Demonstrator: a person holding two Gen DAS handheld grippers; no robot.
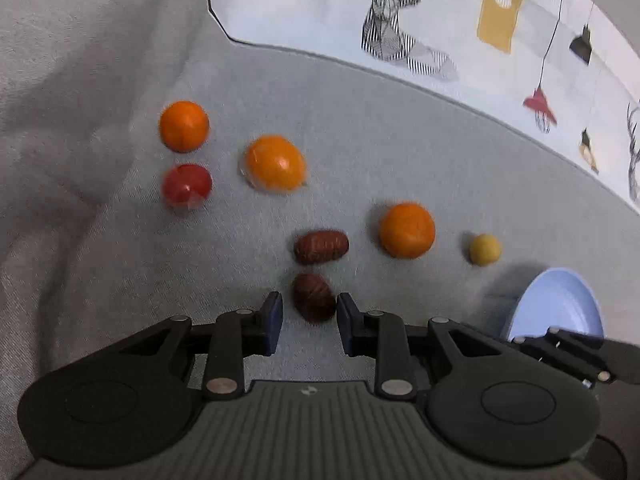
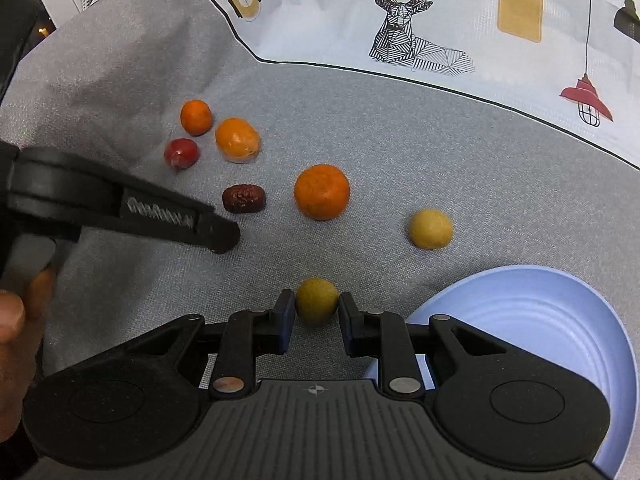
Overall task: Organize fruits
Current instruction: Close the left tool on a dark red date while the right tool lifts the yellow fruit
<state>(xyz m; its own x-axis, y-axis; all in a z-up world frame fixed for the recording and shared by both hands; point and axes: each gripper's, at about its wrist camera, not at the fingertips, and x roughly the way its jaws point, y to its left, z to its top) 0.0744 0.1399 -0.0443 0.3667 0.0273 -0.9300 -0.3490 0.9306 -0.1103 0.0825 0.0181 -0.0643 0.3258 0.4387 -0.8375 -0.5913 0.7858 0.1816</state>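
Fruits lie on a grey cloth. In the left wrist view my left gripper (image 1: 310, 312) is open around a dark red date (image 1: 314, 298), fingers apart from it. A second date (image 1: 321, 246), three oranges (image 1: 407, 230) (image 1: 275, 164) (image 1: 184, 125), a red fruit (image 1: 186, 185) and a small yellow fruit (image 1: 485, 249) lie beyond. In the right wrist view my right gripper (image 2: 317, 312) is shut on a yellow-green fruit (image 2: 317, 301), next to the blue plate (image 2: 520, 312). The left gripper (image 2: 224, 236) shows at left, hiding the near date.
The blue plate (image 1: 560, 304) sits at the right, empty where visible. A patterned white cloth with a deer print (image 2: 412, 36) lies beyond the grey cloth. A yellow fruit (image 2: 430, 228) and an orange (image 2: 322, 191) lie ahead of the right gripper.
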